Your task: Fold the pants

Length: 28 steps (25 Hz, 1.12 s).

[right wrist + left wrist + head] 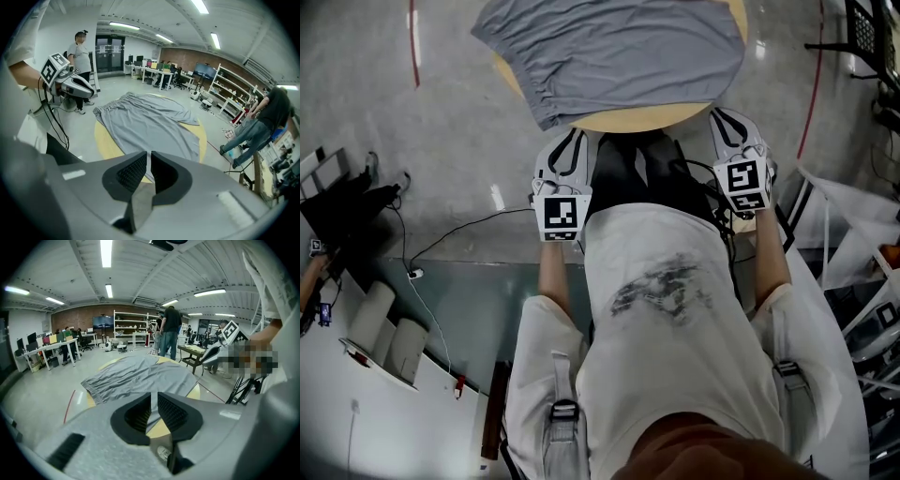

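Grey pants (pixel 609 52) lie spread over a round wooden table (pixel 647 117), with the elastic waistband at the left. My left gripper (pixel 565 142) hangs just before the table's near edge, at its left. My right gripper (pixel 729 127) hangs at the near right edge. In the left gripper view the left gripper (pixel 154 401) has its jaws a narrow slit apart, nothing between them, and the pants (pixel 140 376) lie beyond. The right gripper view shows the right gripper (pixel 149 161) likewise a slit apart and empty, above the pants (pixel 150 122) and the table (pixel 105 138).
My own legs and white shirt (pixel 666 309) fill the space below the table. Cables (pixel 441 244) run over the floor at the left. A person (pixel 168 331) stands beyond the table beside a small table (pixel 192 352). Another person (pixel 82 51) stands near the doors.
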{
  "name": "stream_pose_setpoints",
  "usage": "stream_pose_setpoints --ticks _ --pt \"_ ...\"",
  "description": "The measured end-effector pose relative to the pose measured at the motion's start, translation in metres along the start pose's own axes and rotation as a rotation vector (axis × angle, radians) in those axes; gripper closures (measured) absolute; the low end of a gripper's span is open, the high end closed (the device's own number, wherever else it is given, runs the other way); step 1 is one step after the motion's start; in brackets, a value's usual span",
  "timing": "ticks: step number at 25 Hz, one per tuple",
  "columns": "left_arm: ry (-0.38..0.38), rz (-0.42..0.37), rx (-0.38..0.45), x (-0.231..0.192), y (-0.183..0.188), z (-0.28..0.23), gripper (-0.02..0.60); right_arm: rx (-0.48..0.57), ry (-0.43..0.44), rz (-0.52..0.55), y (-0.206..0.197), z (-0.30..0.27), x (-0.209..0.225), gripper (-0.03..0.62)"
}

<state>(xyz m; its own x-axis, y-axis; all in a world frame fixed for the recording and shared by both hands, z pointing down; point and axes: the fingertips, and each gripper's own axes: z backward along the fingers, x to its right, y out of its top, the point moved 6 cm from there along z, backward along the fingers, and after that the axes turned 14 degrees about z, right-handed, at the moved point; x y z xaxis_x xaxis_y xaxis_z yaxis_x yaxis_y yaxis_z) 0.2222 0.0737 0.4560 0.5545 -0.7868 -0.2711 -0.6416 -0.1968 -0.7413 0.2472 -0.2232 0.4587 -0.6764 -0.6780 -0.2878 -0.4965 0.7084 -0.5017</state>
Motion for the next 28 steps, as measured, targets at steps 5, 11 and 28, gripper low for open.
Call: stream_pose_setpoints --ticks 5,11,28 --pt "0.015 -0.011 -0.033 -0.008 -0.015 -0.012 0.517 -0.028 0.011 0.006 -0.018 -0.015 0.002 0.547" --pt "0.02 -0.022 -0.065 -0.023 -0.028 -0.027 0.499 -0.066 0.025 0.026 -0.037 -0.035 0.003 0.527" --pt "0.041 -0.066 -0.185 -0.05 -0.068 -0.054 0.41 -0.162 0.073 0.04 -0.082 -0.077 -0.003 0.433"
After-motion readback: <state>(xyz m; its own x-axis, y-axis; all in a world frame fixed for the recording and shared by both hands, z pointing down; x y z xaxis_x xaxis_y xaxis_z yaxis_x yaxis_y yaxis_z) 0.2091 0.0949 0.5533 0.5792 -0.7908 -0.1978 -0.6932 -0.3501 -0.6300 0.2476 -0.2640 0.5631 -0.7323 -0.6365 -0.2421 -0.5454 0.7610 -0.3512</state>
